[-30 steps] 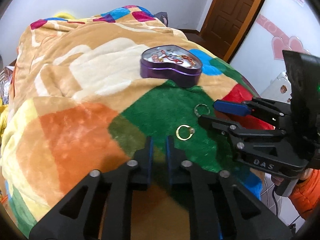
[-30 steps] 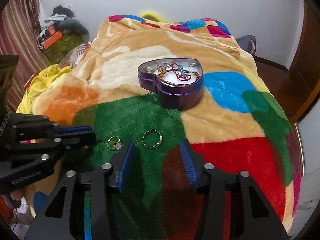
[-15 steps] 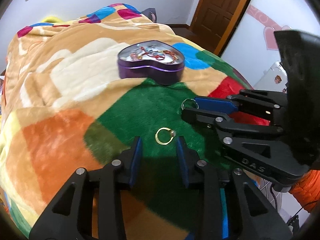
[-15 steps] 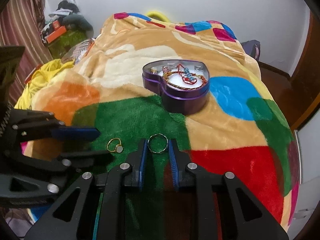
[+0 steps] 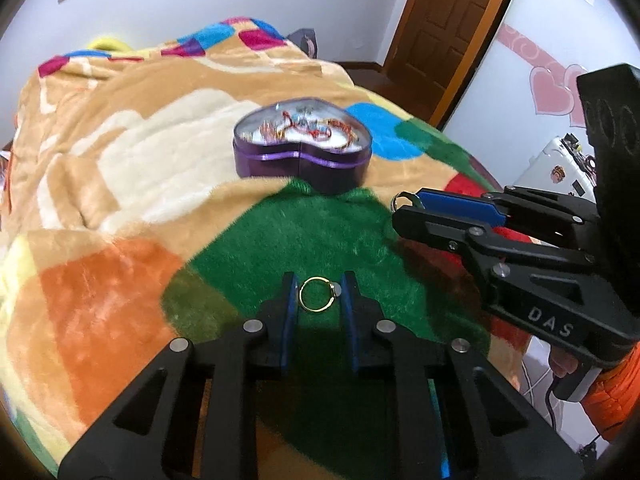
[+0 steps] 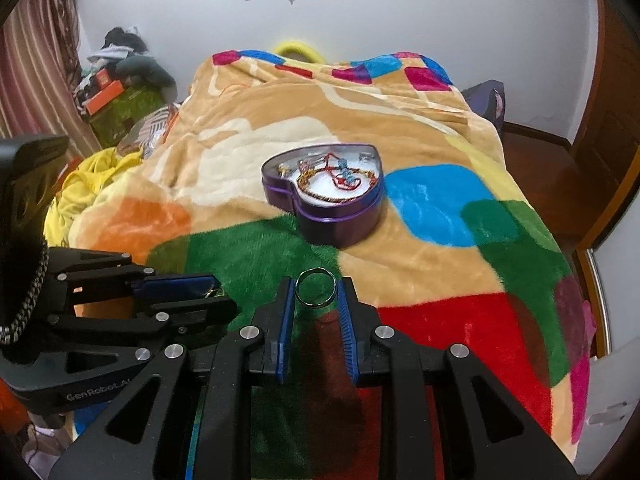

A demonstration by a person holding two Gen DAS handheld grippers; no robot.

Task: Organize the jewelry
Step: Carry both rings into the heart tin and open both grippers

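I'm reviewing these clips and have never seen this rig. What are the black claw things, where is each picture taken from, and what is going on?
No robot here: a person holds a two-finger gripper in each hand, each with a fisheye camera looking along its fingers. In the left view, the left gripper pinches a gold ring; the right gripper comes in from the side. In the right view, the right gripper holds a silver ring. Both rings appear gripped, probably just above the patchwork blanket. Behind stands an open purple heart-shaped tin with jewelry inside, likely their destination.
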